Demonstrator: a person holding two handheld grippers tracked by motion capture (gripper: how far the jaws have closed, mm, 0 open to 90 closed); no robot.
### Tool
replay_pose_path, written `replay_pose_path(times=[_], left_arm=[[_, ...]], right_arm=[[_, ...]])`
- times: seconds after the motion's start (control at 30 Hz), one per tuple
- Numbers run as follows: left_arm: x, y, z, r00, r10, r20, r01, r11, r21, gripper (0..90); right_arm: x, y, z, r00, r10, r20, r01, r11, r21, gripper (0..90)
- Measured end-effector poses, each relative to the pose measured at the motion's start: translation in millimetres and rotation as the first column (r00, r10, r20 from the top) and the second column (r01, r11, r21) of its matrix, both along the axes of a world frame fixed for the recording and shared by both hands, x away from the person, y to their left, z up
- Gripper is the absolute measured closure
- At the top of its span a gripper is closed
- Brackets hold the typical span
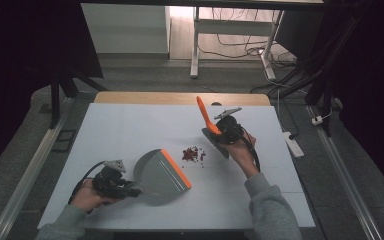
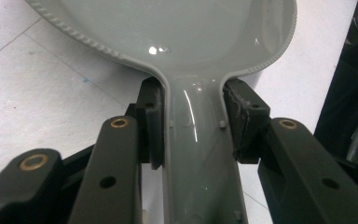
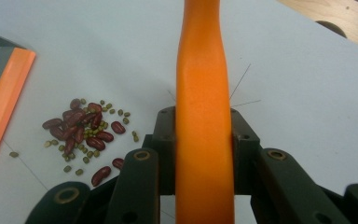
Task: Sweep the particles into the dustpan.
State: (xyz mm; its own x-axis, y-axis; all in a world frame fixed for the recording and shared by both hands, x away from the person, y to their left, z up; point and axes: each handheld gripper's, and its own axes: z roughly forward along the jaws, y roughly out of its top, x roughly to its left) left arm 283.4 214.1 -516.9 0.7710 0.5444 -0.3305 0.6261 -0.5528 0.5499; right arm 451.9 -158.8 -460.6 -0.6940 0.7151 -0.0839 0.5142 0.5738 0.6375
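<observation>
A grey dustpan with an orange lip lies on the white table, its mouth facing right. My left gripper is shut on the dustpan handle, one jaw on each side. A small pile of red beans and green beans lies just right of the lip, also seen as the beans in the right gripper view. My right gripper is shut on the orange brush handle, which points up and away. The brush's grey head rests right of the beans.
The white table cover has free room at the back and left. A bare wooden strip runs along the far edge. Beyond stand a desk frame and floor cables; a power strip lies right of the table.
</observation>
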Motion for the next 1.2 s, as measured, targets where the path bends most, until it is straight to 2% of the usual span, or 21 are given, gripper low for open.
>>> replay_pose_path(times=[0.27, 0.63, 1.0, 1.2], left_arm=[[0.9, -0.4, -0.8, 1.0000, -0.003, -0.005, 0.003, 1.0000, -0.003, 61.8], [1.3, -1.2, -1.2, 1.0000, -0.001, -0.009, 0.001, 1.0000, -0.005, 61.8], [2.1, -2.3, -1.6, 0.9999, 0.000, -0.014, 0.000, 1.0000, -0.008, 61.8], [3.2, -3.7, -2.5, 0.9999, 0.001, -0.015, -0.001, 0.9999, -0.013, 61.9]], right_arm=[[1.6, 11.0, -9.2, 0.9997, 0.020, -0.017, -0.020, 1.000, -0.005, 70.5], [-1.6, 21.8, -12.0, 0.9988, 0.047, -0.016, -0.048, 0.999, -0.023, 70.5], [-8.1, 35.0, -13.4, 0.9949, 0.100, -0.015, -0.100, 0.993, -0.067, 70.5], [-11.9, 44.7, -12.5, 0.9924, 0.121, -0.022, -0.123, 0.990, -0.067, 70.5]])
